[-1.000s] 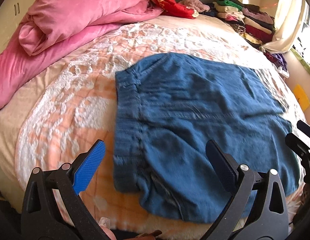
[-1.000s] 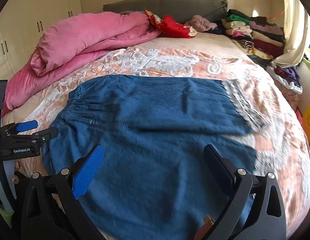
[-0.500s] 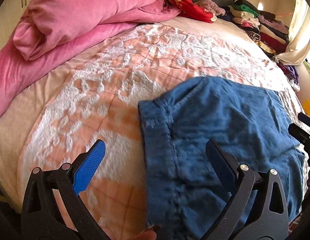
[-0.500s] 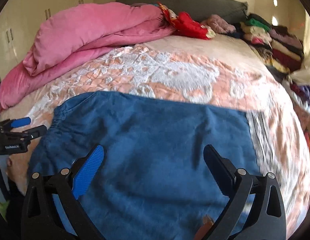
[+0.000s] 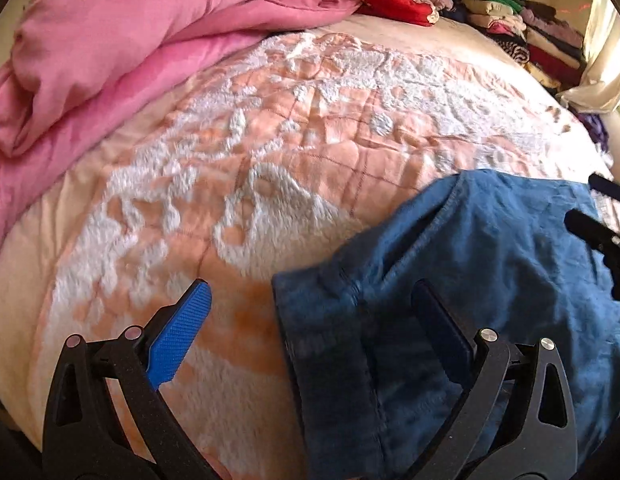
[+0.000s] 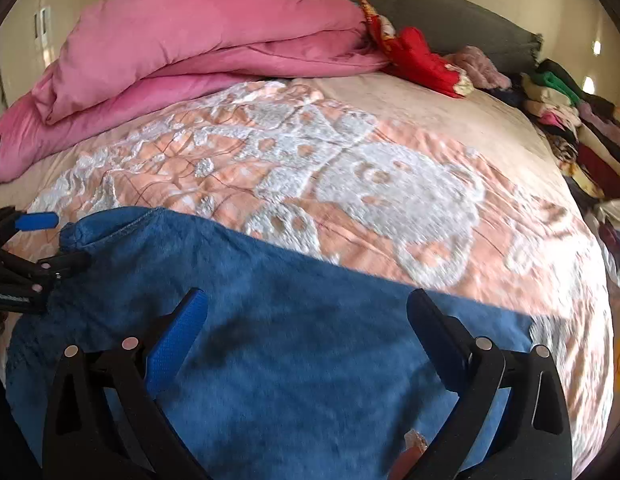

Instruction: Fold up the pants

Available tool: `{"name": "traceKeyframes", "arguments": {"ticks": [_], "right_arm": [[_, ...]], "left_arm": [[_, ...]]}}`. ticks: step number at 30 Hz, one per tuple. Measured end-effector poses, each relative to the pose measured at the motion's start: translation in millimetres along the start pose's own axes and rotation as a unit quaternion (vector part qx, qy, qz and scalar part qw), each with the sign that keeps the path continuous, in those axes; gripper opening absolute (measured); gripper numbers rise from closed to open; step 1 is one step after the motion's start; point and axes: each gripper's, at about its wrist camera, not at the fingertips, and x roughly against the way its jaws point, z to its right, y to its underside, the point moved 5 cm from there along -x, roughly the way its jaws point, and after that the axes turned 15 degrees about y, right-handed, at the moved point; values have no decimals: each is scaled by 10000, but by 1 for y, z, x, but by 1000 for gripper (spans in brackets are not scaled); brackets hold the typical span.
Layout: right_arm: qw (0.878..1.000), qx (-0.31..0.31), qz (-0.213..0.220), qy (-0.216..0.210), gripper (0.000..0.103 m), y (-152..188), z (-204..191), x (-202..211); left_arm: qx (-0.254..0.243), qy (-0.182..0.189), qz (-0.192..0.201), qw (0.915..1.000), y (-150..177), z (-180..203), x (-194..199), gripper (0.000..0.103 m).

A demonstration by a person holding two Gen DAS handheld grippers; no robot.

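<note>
Blue pants (image 6: 310, 360) lie flat on the peach and white bedspread (image 6: 349, 160). In the left wrist view the pants (image 5: 489, 280) fill the lower right, with the gathered waistband (image 5: 310, 340) between my fingers. My left gripper (image 5: 310, 304) is open and empty, low over the waistband edge. My right gripper (image 6: 306, 312) is open and empty, low over the middle of the pants. The left gripper shows at the left edge of the right wrist view (image 6: 34, 256), by the waistband corner. The right gripper shows at the right edge of the left wrist view (image 5: 597, 232).
A pink duvet (image 6: 190, 40) is heaped at the back left of the bed. Red clothes (image 6: 417, 56) lie by the grey headboard (image 6: 449, 20). Stacks of folded clothes (image 6: 569, 120) line the right side. The bedspread (image 5: 270, 140) stretches beyond the pants.
Both grippers have moved forward and lower over the pants, which now sit lower and nearer in both views. The left view has swung left, off the pants. Both stay open.
</note>
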Motion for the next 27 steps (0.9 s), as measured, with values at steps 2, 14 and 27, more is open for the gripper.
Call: {"name": "traceKeyframes", "arguments": {"ticks": [2, 14, 27], "right_arm": [[9999, 160, -5, -31, 99, -4, -6, -8], [9904, 1380, -59, -48, 99, -22, -46, -42], [9821, 1666, 322, -816, 14, -6, -75, -6]], "left_arm": [[6, -6, -3, 10000, -3, -2, -5, 90], [-595, 536, 570, 9952, -2, 20, 24, 29], [-832, 816, 751, 9903, 25, 33, 62, 28]]}}
